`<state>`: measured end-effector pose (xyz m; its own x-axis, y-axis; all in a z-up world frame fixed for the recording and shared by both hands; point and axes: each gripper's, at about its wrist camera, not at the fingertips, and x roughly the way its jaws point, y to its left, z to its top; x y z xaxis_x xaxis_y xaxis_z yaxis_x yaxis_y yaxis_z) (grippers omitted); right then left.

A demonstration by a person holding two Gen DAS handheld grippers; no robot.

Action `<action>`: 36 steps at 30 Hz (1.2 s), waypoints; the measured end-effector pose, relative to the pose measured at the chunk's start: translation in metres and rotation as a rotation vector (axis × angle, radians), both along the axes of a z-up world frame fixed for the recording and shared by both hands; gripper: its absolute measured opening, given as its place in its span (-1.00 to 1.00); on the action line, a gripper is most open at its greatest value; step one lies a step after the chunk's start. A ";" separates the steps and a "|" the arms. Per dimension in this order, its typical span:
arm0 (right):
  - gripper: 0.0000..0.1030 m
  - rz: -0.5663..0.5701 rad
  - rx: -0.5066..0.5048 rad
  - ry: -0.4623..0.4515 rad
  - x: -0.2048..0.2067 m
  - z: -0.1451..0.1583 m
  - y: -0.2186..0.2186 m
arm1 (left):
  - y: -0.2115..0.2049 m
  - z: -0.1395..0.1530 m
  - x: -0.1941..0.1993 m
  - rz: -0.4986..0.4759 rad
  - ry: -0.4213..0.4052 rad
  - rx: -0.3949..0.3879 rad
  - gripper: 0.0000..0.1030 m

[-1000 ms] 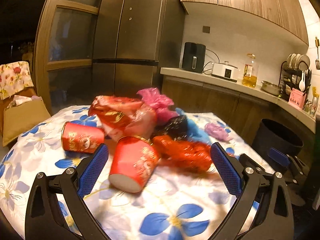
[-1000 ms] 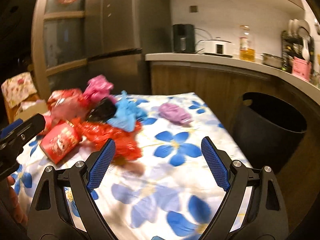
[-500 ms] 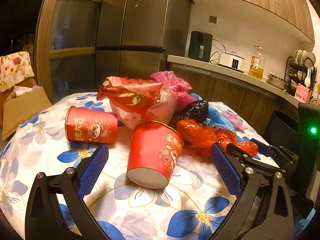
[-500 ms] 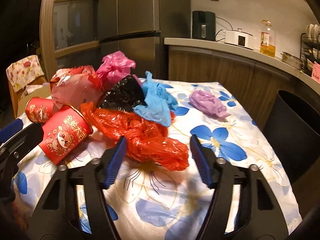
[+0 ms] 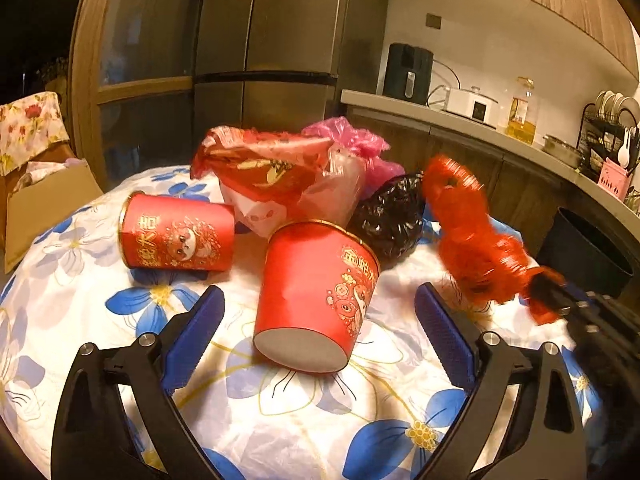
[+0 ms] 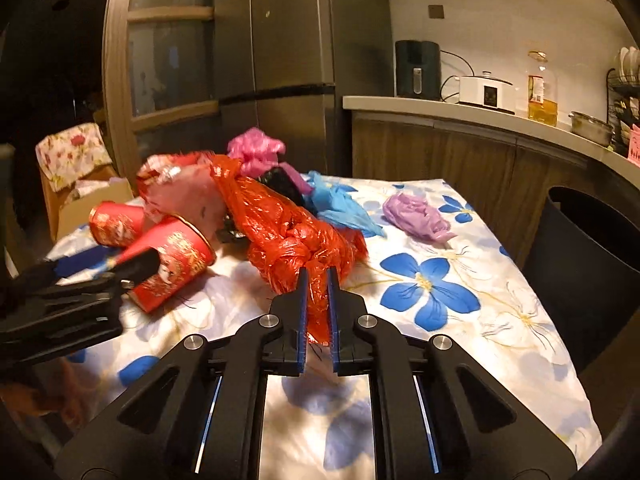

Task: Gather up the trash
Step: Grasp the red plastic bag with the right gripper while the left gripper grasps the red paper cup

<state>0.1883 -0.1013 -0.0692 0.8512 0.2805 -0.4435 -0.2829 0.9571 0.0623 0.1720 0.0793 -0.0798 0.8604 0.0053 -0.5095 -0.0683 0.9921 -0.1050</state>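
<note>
Trash covers the flowered tablecloth (image 6: pixel 460 320): two red paper cups, crumpled plastic bags. The right gripper (image 6: pixel 317 280) has just been closing and now pinches the red plastic bag (image 6: pixel 288 236) between its blue pads. Only the right wrist view shows the blue bag (image 6: pixel 336 206), the purple bag (image 6: pixel 416 216) and the grip itself. The left wrist view shows the left gripper (image 5: pixel 320 316), jaws wide, either side of the nearer cup (image 5: pixel 316 292), not touching; a second ago that bag lay flat, now it is lifted.
</note>
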 end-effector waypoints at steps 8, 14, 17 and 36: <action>-0.83 0.030 -0.006 -0.043 -0.017 0.015 0.002 | 0.003 -0.012 0.013 -0.006 0.082 -0.014 0.30; -0.83 0.035 -0.011 -0.056 -0.023 0.020 0.003 | 0.004 -0.014 0.013 -0.008 0.093 -0.026 0.20; -0.83 0.032 -0.013 -0.060 -0.025 0.022 0.002 | 0.003 -0.013 0.011 -0.016 0.085 -0.026 0.18; -0.84 0.002 0.002 -0.127 -0.051 0.041 -0.023 | -0.033 0.033 -0.038 -0.039 -0.043 -0.021 0.17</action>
<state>0.1370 -0.1243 -0.0280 0.9000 0.2829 -0.3315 -0.2905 0.9565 0.0276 0.1342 0.0462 -0.0472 0.8810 -0.0394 -0.4715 -0.0243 0.9914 -0.1283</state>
